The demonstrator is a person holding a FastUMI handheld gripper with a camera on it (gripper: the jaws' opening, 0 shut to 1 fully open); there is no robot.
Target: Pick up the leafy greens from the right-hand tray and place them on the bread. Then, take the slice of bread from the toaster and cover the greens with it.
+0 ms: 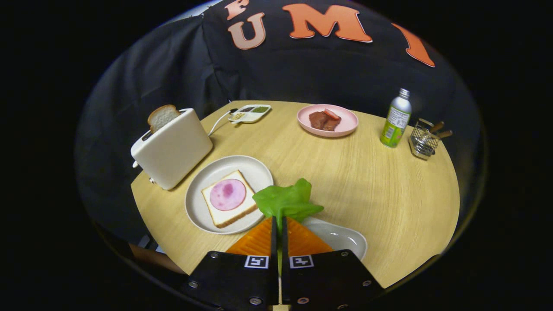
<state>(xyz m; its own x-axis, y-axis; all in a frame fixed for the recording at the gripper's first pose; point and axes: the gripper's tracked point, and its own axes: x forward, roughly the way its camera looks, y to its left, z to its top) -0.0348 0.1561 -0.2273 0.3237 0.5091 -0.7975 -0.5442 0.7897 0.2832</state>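
Observation:
My gripper [278, 221] is shut on the leafy greens [286, 201], whose green leaf fans out just ahead of the fingertips, lifted above the table. Under the fingers lies the white right-hand tray [345, 239]. To the left of the greens, a slice of bread [216, 212] topped with a round pink slice of ham [227, 194] rests on a white plate [255, 170]. Beyond that plate stands a white toaster [173, 149] with a second slice of bread [162, 116] sticking up out of its slot.
The round wooden table [367, 181] also carries a pink plate [345, 126] with brown and red food, a small divided dish [250, 113] with a spoon, a green-labelled bottle [395, 121] and a wire holder [423, 142] at the far right.

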